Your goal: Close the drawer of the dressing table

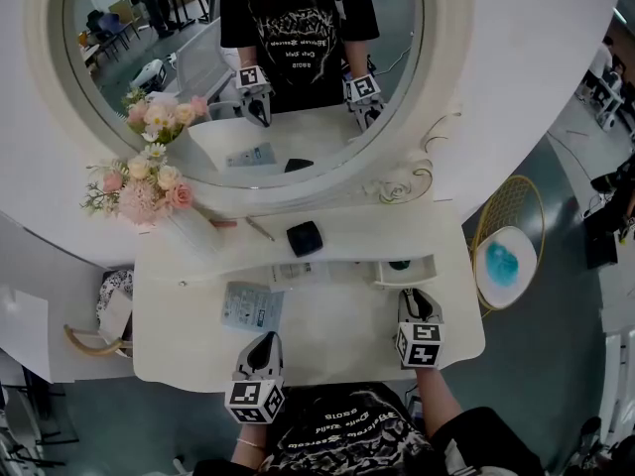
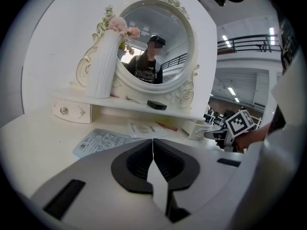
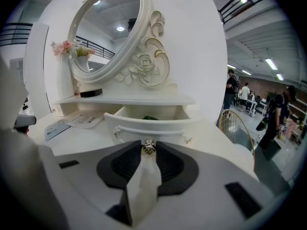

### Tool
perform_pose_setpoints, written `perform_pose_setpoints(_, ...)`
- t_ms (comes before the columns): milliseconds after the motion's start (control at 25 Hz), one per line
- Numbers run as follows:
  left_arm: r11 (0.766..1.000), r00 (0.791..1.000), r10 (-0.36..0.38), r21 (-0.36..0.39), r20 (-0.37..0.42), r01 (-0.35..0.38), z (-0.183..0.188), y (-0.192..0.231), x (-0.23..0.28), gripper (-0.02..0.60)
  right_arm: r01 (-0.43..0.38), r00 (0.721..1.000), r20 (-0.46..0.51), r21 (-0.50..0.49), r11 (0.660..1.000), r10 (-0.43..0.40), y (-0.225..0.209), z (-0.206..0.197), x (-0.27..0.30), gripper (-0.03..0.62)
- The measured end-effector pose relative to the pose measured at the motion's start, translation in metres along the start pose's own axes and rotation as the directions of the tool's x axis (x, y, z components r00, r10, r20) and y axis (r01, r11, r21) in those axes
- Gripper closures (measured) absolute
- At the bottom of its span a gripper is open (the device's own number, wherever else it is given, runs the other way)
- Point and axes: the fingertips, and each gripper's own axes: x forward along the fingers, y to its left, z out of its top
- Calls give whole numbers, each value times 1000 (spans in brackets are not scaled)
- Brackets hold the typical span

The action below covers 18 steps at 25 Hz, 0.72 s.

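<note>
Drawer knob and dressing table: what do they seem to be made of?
The drawer knob looks like polished metal, silvery with glints, perhaps set with a faceted stone; it is too small to be sure. The dressing table looks like wood or board under smooth cream paint with a soft sheen: no grain shows, and its carved scrolls carry gold trim.
</note>
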Motion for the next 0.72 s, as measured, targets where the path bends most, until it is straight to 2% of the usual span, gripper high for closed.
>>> perform_pose_setpoints(720, 1000, 1000, 9, -13, -15, -9, -5, 2, 0, 565, -8, 1000, 3, -16, 1000, 8, 0, 3, 5, 490)
